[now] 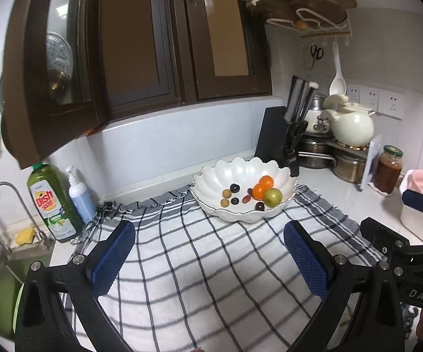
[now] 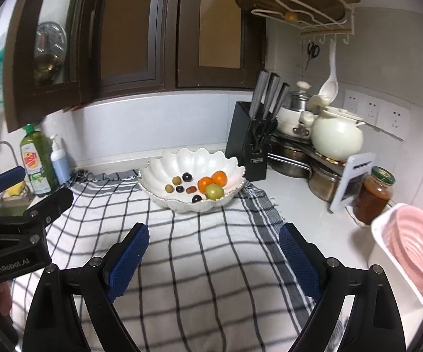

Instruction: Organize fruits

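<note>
Fruits [image 1: 260,192] sit in white bowl [image 1: 226,176] on checked cloth [image 1: 199,264]. Left tool [image 1: 210,256] spread wide, holding nothing. Right tool [image 2: 214,259] likewise, above cloth.

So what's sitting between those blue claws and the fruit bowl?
Only bare checked cloth. In both wrist views, nothing lies on it between the open right gripper or left gripper and the white scalloped bowl.

left gripper [image 1: 210,252] agape; right gripper [image 2: 213,248] agape
</note>
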{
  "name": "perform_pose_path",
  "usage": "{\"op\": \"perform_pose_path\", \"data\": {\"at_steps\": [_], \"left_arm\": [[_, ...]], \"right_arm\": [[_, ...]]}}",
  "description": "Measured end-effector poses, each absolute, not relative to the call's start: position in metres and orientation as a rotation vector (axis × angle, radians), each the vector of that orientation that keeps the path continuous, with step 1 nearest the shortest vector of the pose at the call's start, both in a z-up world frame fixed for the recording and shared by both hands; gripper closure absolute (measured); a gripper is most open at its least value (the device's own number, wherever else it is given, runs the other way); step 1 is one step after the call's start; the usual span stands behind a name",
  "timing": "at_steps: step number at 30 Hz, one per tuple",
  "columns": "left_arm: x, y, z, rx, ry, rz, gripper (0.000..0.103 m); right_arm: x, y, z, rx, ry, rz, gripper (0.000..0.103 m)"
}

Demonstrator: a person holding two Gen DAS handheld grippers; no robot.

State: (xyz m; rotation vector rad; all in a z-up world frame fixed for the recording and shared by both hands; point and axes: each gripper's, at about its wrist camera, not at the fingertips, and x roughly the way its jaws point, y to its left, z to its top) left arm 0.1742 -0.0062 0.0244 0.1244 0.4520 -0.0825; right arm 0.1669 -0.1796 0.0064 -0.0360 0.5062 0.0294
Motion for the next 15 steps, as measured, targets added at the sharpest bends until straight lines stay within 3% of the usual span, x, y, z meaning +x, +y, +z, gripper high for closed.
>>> {"op": "perform_pose_path", "data": {"at_steps": [15], "left_arm": [[0.087,-0.017,0.044,0.124,0.409,-0.119,0.0]], "right_arm": [[0.072,-0.202,0.031,-0.034,0.433,-0.007,0.012]]}}
